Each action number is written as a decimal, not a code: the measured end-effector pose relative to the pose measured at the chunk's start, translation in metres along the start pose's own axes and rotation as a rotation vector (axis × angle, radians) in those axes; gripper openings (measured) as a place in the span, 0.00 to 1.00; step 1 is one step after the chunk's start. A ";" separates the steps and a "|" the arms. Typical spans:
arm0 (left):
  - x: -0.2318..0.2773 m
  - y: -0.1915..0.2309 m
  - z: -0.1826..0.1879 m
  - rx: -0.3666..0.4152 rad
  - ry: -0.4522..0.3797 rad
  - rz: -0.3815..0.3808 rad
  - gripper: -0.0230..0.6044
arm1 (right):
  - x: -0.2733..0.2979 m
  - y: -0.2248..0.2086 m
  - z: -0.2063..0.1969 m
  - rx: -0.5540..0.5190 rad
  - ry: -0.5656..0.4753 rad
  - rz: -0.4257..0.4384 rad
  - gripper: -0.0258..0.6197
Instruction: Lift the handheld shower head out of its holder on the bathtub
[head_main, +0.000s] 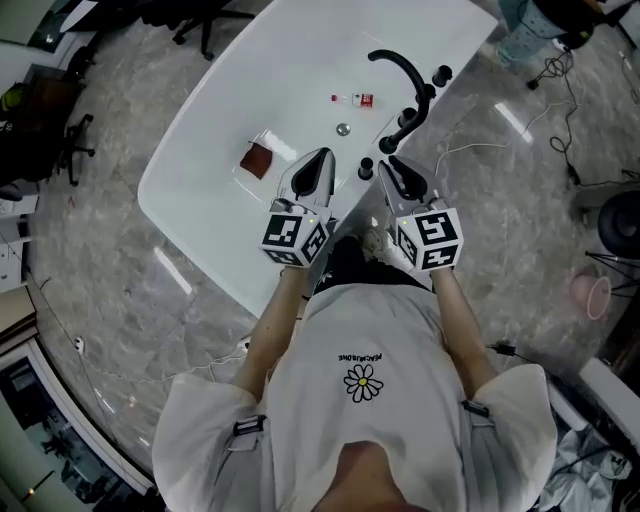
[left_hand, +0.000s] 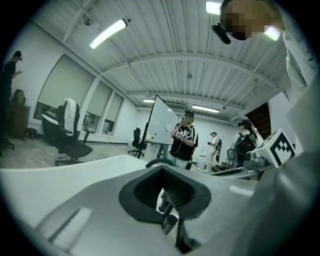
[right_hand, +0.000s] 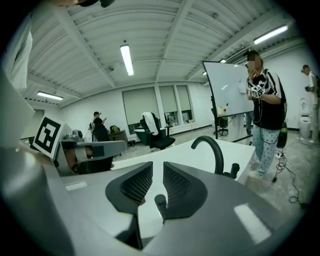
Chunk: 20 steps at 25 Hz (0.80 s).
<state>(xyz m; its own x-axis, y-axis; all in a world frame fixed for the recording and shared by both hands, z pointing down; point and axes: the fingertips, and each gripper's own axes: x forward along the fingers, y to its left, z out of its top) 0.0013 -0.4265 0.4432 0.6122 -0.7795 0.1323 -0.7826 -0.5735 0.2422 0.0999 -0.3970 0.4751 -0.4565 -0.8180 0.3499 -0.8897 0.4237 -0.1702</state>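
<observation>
The black handheld shower head (head_main: 407, 124) rests in its holder on the rim of the white bathtub (head_main: 220, 170), beside the curved black spout (head_main: 397, 62). My right gripper (head_main: 388, 165) hovers just short of the holder. Its jaws stand a narrow gap apart around nothing, and a black knob (right_hand: 159, 201) shows through that gap. The spout (right_hand: 212, 145) rises beyond them. My left gripper (head_main: 322, 155) hangs over the tub rim to the left of the right one, with a slim gap between its pads (left_hand: 176, 192) and nothing held.
In the tub lie a small bottle (head_main: 355, 99), the drain (head_main: 343, 129) and a red-brown block in a clear tray (head_main: 258, 160). More black knobs (head_main: 441, 73) stand on the rim. People (right_hand: 265, 95) and office chairs (left_hand: 70, 140) stand around, and cables (head_main: 560, 130) cross the floor.
</observation>
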 end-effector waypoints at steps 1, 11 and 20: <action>0.005 0.001 -0.012 -0.003 0.011 0.002 0.04 | 0.006 -0.003 -0.013 -0.016 0.026 0.008 0.17; 0.022 0.037 -0.077 0.022 0.097 0.034 0.04 | 0.075 -0.005 -0.153 -0.153 0.324 0.095 0.24; 0.031 0.065 -0.130 -0.069 0.104 0.085 0.04 | 0.118 -0.018 -0.229 -0.187 0.462 0.121 0.32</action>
<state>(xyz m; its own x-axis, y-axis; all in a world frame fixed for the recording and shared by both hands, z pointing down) -0.0160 -0.4550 0.5885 0.5552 -0.7922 0.2532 -0.8247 -0.4851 0.2908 0.0641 -0.4122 0.7302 -0.4665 -0.5194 0.7160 -0.7947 0.6015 -0.0814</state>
